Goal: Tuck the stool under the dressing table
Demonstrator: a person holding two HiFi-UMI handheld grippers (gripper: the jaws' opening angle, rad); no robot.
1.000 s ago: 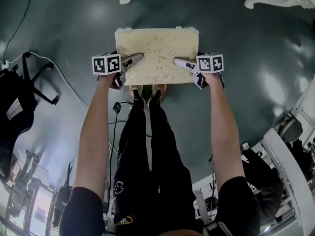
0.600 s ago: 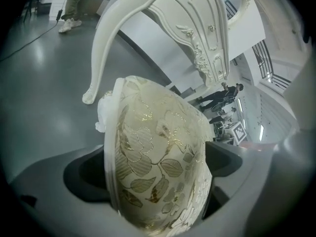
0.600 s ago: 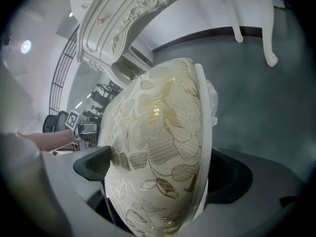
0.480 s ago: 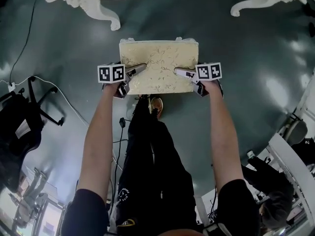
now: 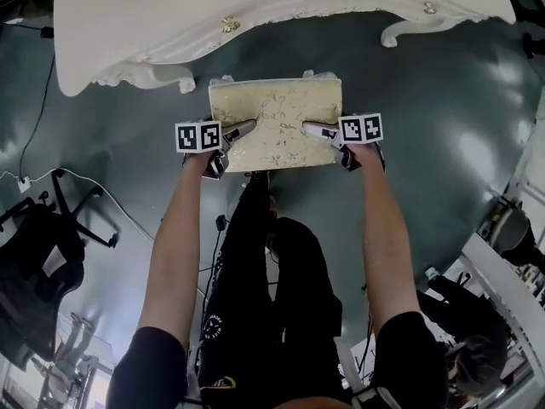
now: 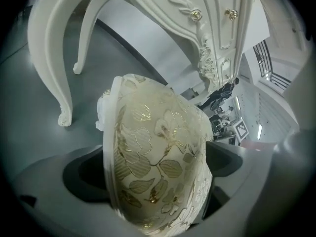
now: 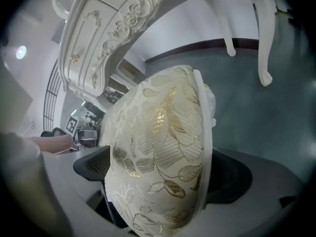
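The stool (image 5: 277, 123) has a cream seat cushion with a gold leaf pattern and a white frame. It hangs in front of the white dressing table (image 5: 255, 15), its far edge just short of the table's front. My left gripper (image 5: 228, 136) is shut on the stool's left side, and my right gripper (image 5: 321, 130) is shut on its right side. In the left gripper view the cushion (image 6: 158, 162) fills the gap between the jaws. The right gripper view shows the cushion (image 7: 158, 157) clamped the same way, with the table's carved drawers (image 7: 113, 28) above.
The table's curved white legs (image 5: 162, 79) (image 5: 400, 31) stand left and right of the stool on a dark glossy floor. A black office chair (image 5: 43, 254) is at the left. Cables (image 5: 25, 181) lie on the floor. White furniture (image 5: 502, 288) stands at the right edge.
The stool has been carried forward to the dressing table. The table's front edge has come fully into view above it. Both grippers kept their hold.
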